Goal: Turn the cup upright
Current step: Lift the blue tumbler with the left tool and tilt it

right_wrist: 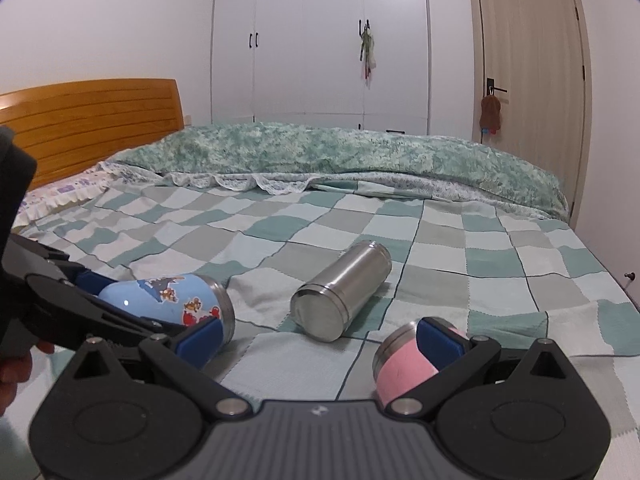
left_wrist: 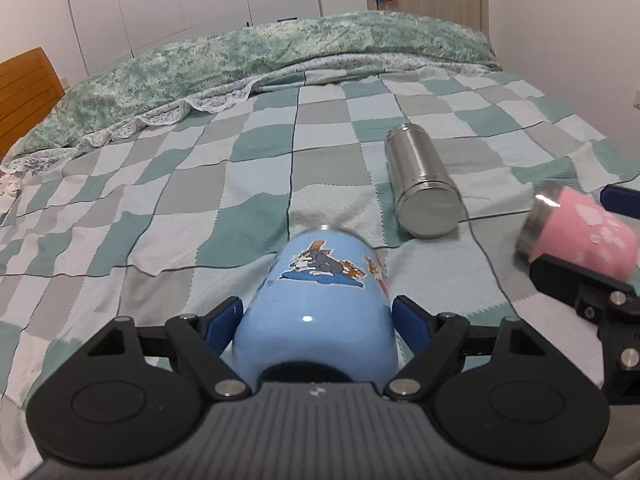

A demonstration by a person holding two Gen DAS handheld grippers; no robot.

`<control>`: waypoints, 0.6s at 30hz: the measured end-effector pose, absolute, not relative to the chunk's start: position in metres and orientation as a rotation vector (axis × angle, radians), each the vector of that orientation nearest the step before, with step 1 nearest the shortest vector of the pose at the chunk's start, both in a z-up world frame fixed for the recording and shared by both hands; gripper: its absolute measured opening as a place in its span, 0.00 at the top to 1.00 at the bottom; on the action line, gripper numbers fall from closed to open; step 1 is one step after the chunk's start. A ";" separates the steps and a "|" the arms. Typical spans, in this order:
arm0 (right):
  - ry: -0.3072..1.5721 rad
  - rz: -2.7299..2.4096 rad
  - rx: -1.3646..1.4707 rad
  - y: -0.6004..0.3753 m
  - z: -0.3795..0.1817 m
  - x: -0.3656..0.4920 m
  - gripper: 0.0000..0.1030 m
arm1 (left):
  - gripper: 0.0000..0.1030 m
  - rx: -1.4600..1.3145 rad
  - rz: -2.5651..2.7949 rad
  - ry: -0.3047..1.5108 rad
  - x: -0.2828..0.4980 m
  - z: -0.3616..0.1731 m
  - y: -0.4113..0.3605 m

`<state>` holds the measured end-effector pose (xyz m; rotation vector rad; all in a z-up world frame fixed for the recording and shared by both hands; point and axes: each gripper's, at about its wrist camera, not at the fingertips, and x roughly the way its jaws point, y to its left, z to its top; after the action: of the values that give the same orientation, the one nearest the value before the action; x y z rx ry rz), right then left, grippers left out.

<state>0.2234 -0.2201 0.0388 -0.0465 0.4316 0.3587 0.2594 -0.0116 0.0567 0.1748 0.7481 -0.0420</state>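
Observation:
A light-blue cartoon cup (left_wrist: 320, 304) lies on its side on the checked bedspread, steel rim pointing away. My left gripper (left_wrist: 316, 320) has its blue pads against both sides of the cup; it also shows in the right wrist view (right_wrist: 168, 300). A pink cup (left_wrist: 580, 236) lies on its side at the right. In the right wrist view my right gripper (right_wrist: 316, 336) is wide open; its right finger (right_wrist: 438, 342) rests against the pink cup (right_wrist: 404, 364), its left finger (right_wrist: 200, 336) sits by the blue cup. A steel cup (left_wrist: 422, 186) lies on its side between them (right_wrist: 340, 292).
A rumpled green blanket (right_wrist: 340, 152) lies along the far side of the bed. A wooden headboard (right_wrist: 92, 120) is at the left. White wardrobes (right_wrist: 320, 40) and a door (right_wrist: 532, 64) stand behind. The person's hand (right_wrist: 16, 364) holds the left gripper.

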 end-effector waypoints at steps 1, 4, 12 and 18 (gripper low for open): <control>0.426 0.361 -0.045 -0.221 0.040 0.217 0.00 | 0.21 0.171 -0.042 0.743 0.252 0.060 -0.012; 0.410 0.370 -0.044 -0.225 0.039 0.194 0.00 | 0.22 0.160 -0.047 0.733 0.230 0.067 -0.014; 0.398 0.390 -0.014 -0.244 0.022 0.132 0.00 | 0.23 0.142 -0.077 0.721 0.174 0.072 -0.022; 0.393 0.392 0.013 -0.255 0.010 0.097 0.01 | 0.23 0.130 -0.079 0.687 0.136 0.070 -0.031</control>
<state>0.0967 -0.2555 0.0097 0.0129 0.3927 0.3920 0.1358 -0.0308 0.0700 0.1303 0.6865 -0.0792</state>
